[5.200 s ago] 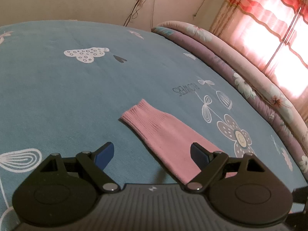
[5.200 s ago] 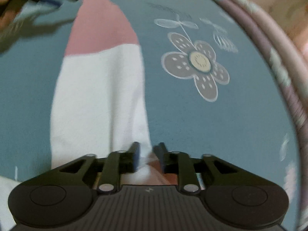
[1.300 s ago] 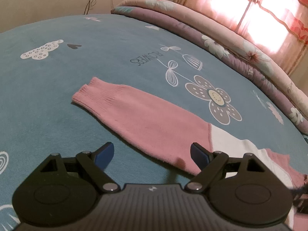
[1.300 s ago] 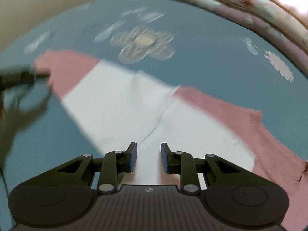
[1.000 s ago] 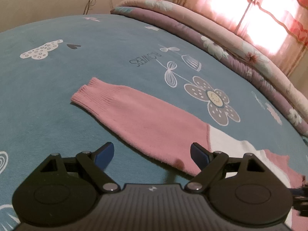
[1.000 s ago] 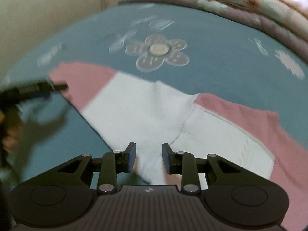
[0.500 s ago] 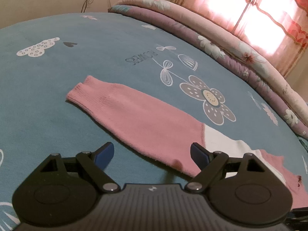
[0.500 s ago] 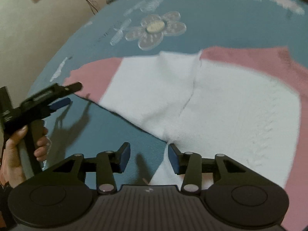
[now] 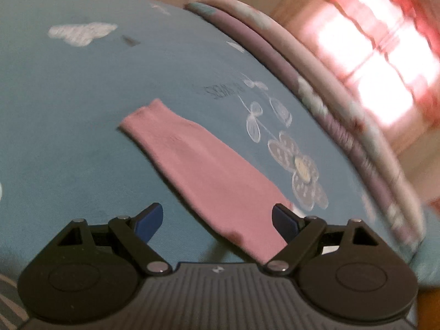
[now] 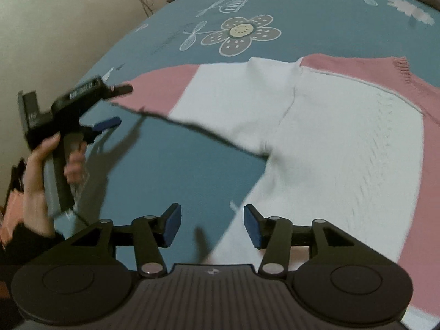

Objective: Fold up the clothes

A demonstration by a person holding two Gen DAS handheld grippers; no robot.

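Blue flower-print bedsheet [image 9: 82, 137], pink-white sweater [image 10: 330, 143] lay flat, rolled quilt [image 9: 343, 104] by curtained window [image 9: 379, 55], left gripper [image 9: 217, 220] wide, empty, right gripper [image 10: 212, 225] jaws opening, empty.

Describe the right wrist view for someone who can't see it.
A pink-and-white sweater lies spread on a blue flowered bedspread. The right hand-held gripper hangs over the sweater's near edge, jaws opening, nothing between them. At left, a hand holds the left hand-held gripper, open, by the pink sleeve.
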